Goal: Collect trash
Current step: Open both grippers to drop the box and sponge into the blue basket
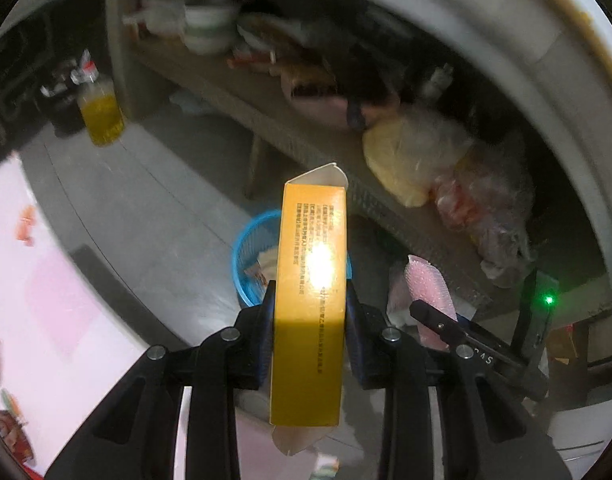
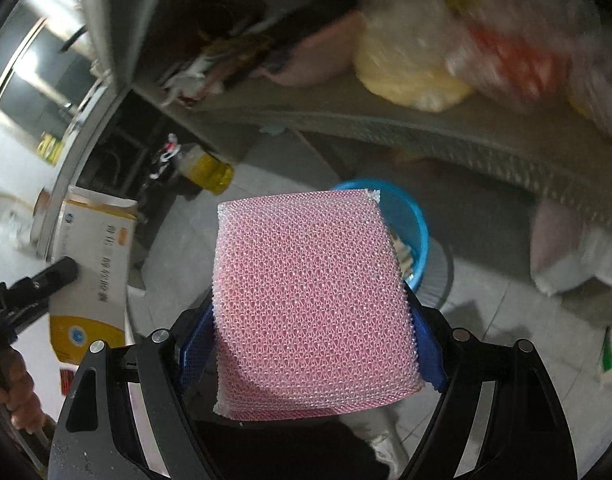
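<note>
Clamped between the blue pads of the left gripper (image 1: 308, 320), a yellow carton (image 1: 310, 300) fills the middle of the left wrist view; the fingers (image 1: 266, 340) are drawn in narrowly and press on its two broad faces, and its printed narrow side faces the camera with a bright glare on it. Its end flaps stand open at top and bottom. Directly beyond and below the carton sits a blue mesh basket (image 1: 252, 252) on the grey tiled floor (image 1: 146, 208), with some paper scraps inside. To the right, the right gripper (image 1: 458, 324) shows as a dark bar carrying a pink pad. Behind runs a low shelf (image 1: 306, 136) crowded with bowls and plastic bags (image 1: 418, 152), and a bottle of yellow oil (image 1: 100, 116) stands on the floor at the left. From the right wrist view, a pink mesh scouring pad (image 2: 312, 304) is held flat between the widely spread fingers (image 2: 428, 344) of the right gripper (image 2: 312, 344), their blue pads against its two side edges. The blue basket (image 2: 410, 224) lies just behind the pad's upper right corner. At the left edge, the left gripper (image 2: 46, 280) grips the carton (image 2: 94, 276), whose white and yellow face shows here, and a person's hand (image 2: 18, 396) is below it.
</note>
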`<state>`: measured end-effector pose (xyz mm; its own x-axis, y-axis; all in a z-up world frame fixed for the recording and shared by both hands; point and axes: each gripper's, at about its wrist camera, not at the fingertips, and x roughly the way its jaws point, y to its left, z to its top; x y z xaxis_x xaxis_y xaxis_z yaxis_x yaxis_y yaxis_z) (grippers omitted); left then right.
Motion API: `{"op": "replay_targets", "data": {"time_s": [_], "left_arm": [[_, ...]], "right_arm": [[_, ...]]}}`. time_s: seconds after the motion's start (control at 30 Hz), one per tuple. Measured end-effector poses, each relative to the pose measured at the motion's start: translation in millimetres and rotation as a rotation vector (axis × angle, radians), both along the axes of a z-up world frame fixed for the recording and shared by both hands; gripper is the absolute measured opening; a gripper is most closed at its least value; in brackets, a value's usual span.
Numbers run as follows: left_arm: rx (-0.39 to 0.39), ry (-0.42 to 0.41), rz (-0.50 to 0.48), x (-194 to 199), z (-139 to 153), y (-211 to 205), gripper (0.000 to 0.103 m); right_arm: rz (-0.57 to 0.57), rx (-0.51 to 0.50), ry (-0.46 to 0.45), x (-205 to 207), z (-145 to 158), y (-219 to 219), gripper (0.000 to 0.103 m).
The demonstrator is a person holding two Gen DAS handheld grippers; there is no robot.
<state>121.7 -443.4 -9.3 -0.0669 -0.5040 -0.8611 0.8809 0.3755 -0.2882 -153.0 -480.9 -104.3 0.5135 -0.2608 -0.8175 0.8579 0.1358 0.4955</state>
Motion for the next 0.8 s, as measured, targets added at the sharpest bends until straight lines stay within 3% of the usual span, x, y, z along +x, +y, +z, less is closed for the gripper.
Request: {"op": "replay_targets", "data": {"time_s": [0.17,0.33,0.43,0.6,0.8], "left_arm": [[0.106,0.042,-0.007,0.8,-51.7,-44.8,0.03],[0.135,0.048,-0.003,8.3,-77.4,-80.0,0.031],[0.121,0.067,0.005,13.0,-87.9,-99.6,0.057],[0.13,0.077,0.032,18.8,-95.3,-101.4,0.06],[0.114,0.027,0.019,18.0,-80.5,-77.6,0.062]], "right_arm": [[-0.048,0.106,-0.024,0.6,-44.2,-22.7,0.078],[-0.081,0.142,-0.017,15.5,-75.5,-48.9,0.083],[-0.084,0.137,-0.015,27.2,-100.4,-64.7,0.091],[-0.086,0.196,0.05,25.4,-145.4,-68.8,0.091],[-0.098,0.161,0.057,9.9,-137.3,-46.0,0.091]]}}
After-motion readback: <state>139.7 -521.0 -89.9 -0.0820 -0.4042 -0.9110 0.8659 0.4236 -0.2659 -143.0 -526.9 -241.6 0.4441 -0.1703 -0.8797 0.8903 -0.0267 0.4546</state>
